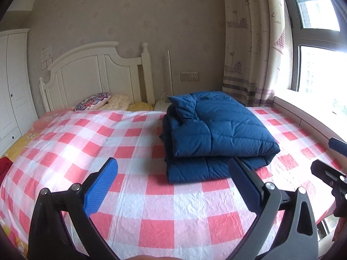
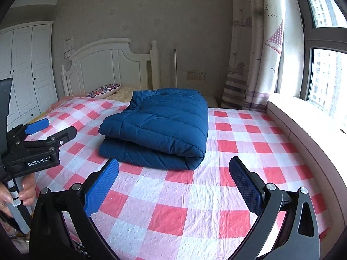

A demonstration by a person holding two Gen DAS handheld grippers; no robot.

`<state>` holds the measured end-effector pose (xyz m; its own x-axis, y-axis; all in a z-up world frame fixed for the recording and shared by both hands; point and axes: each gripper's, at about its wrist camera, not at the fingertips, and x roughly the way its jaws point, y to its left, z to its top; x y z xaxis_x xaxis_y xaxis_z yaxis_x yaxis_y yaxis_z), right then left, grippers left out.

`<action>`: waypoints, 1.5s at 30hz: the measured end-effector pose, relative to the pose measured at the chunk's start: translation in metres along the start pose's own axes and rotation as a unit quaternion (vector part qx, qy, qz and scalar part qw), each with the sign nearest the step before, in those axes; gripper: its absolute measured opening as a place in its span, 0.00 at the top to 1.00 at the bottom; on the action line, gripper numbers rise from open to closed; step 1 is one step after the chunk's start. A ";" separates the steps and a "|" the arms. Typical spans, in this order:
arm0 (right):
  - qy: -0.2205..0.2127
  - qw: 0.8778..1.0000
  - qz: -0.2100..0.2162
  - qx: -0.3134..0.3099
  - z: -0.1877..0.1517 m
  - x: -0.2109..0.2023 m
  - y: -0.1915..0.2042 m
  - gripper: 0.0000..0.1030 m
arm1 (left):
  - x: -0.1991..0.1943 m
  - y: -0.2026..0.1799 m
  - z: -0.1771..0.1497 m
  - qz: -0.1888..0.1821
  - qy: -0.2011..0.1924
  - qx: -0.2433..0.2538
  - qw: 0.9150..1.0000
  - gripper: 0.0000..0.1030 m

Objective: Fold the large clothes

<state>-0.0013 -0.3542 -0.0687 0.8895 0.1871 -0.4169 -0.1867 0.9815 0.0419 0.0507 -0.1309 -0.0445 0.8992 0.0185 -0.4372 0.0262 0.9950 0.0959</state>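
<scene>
Fingers on the left gripper (image 1: 173,173) and right gripper (image 2: 173,173) are spread wide, nothing held; folded blue jacket (image 2: 158,127) is seen at 12 o'clock on the bed (image 2: 173,205).

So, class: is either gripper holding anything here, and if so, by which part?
Nothing is held. The left gripper and right gripper are both open above the checked sheet, short of the folded blue padded garment.

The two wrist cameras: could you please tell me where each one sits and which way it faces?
Left wrist: on the left gripper, open, facing the headboard across the checked bed; the right gripper's tip shows at the right edge.
Right wrist: on the right gripper, open, facing likewise; a hand holds the left gripper.
Shared: the folded blue jacket, curtain.
</scene>
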 end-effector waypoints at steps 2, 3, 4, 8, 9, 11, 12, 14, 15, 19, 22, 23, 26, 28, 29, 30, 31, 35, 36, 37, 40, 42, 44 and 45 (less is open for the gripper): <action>0.002 1.000 -0.001 -0.003 -0.002 0.001 0.002 0.05 | 0.002 0.000 -0.002 -0.002 0.005 0.000 1.000 0.02; 0.003 1.000 -0.001 -0.004 -0.002 0.001 0.003 0.05 | 0.002 0.000 -0.003 -0.002 0.007 0.001 1.000 0.02; 0.003 1.000 0.000 -0.005 -0.002 0.001 0.004 0.05 | 0.002 0.000 -0.004 -0.003 0.008 0.003 1.000 0.02; 0.004 1.000 0.002 -0.011 -0.003 0.001 0.008 0.05 | 0.001 0.000 -0.005 -0.003 0.009 0.004 1.000 0.02; 0.004 1.000 0.002 -0.012 -0.003 0.001 0.009 0.05 | 0.001 0.000 -0.005 -0.003 0.008 0.003 1.000 0.02; 0.006 1.000 0.004 -0.014 -0.004 0.001 0.012 0.05 | 0.002 0.000 -0.005 -0.003 0.009 0.003 1.000 0.02; 0.007 1.000 0.004 -0.015 -0.004 0.002 0.013 0.05 | 0.002 0.001 -0.006 -0.003 0.009 0.003 1.000 0.02; 0.006 1.000 0.006 -0.017 -0.004 0.001 0.015 0.05 | 0.001 0.001 -0.006 -0.003 0.009 0.002 1.000 0.02; 0.006 1.000 0.006 -0.018 -0.004 0.001 0.016 0.05 | 0.002 0.001 -0.007 -0.003 0.009 0.002 1.000 0.02; 0.005 1.000 0.007 -0.020 -0.004 0.000 0.018 0.05 | 0.002 0.002 -0.007 -0.002 0.011 0.002 1.000 0.02; 0.005 1.000 0.008 -0.018 -0.004 -0.001 0.018 0.05 | 0.002 0.002 -0.007 -0.003 0.013 0.003 1.000 0.02; 0.005 1.000 0.008 -0.018 -0.004 -0.001 0.018 0.05 | 0.003 0.002 -0.007 -0.003 0.014 0.003 1.000 0.02; 0.005 1.000 0.008 -0.018 -0.004 -0.001 0.018 0.05 | 0.004 0.002 -0.008 -0.003 0.016 0.003 1.000 0.02; 0.006 1.000 0.009 -0.018 -0.004 -0.001 0.018 0.05 | 0.004 0.002 -0.009 -0.004 0.017 0.004 1.000 0.02; 0.006 1.000 0.008 -0.018 -0.004 0.000 0.019 0.05 | 0.004 0.002 -0.010 -0.004 0.017 0.004 1.000 0.02; 0.008 1.000 0.009 -0.018 -0.005 0.000 0.019 0.05 | 0.004 0.002 -0.010 -0.004 0.018 0.004 1.000 0.02; 0.009 1.000 0.009 -0.018 -0.005 0.000 0.019 0.05 | 0.005 0.002 -0.010 -0.004 0.018 0.005 1.000 0.02; 0.009 1.000 0.010 -0.016 -0.006 -0.001 0.019 0.05 | 0.005 0.002 -0.010 -0.003 0.018 0.004 1.000 0.02; 0.009 1.000 0.010 -0.016 -0.006 -0.001 0.019 0.05 | 0.005 0.002 -0.010 -0.003 0.018 0.004 1.000 0.02; 0.008 1.000 0.010 -0.016 -0.006 -0.002 0.019 0.05 | 0.005 0.002 -0.011 -0.004 0.019 0.005 1.000 0.02; 0.007 1.000 0.010 -0.016 -0.006 -0.002 0.020 0.05 | 0.005 0.002 -0.011 -0.004 0.018 0.005 1.000 0.02; 0.007 1.000 0.010 -0.017 -0.005 -0.003 0.021 0.05 | 0.005 0.002 -0.011 -0.004 0.018 0.005 1.000 0.02; 0.007 1.000 0.010 -0.016 -0.005 -0.003 0.021 0.05 | 0.005 0.003 -0.011 -0.004 0.018 0.005 1.000 0.02; 0.007 1.000 0.010 -0.016 -0.005 -0.004 0.021 0.05 | 0.005 0.002 -0.011 -0.004 0.019 0.005 1.000 0.02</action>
<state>-0.0106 -0.3343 -0.0712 0.8798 0.2065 -0.4280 -0.2188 0.9755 0.0209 0.0505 -0.1274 -0.0563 0.8821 0.0147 -0.4708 0.0376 0.9941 0.1014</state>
